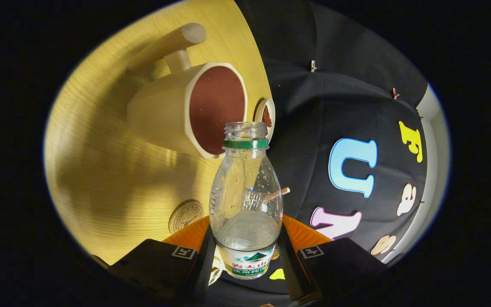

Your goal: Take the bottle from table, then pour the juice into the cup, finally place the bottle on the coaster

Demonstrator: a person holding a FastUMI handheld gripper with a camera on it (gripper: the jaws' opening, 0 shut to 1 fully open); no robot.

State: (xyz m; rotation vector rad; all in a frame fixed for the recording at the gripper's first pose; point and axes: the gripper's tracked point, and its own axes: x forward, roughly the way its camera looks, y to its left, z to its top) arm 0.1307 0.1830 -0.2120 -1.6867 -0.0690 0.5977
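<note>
My gripper (245, 256) is shut on a clear plastic bottle (245, 200) with a green neck ring and no cap. The whole view is rolled sideways, so the bottle is tipped over. Its open mouth sits just in front of the rim of a cream cup (186, 111) with a brown inside and a long wooden handle. Clear liquid lies in the lower half of the bottle by my fingers. No stream shows at the mouth. A round wooden coaster (186, 216) lies on the table beside my left finger (160, 260).
The wooden table (100, 170) runs behind the cup and ends at an edge beside the bottle. A small round dish (266, 114) with a brown inside sits just past the cup, at the table's edge. Black booth cloth hangs beyond.
</note>
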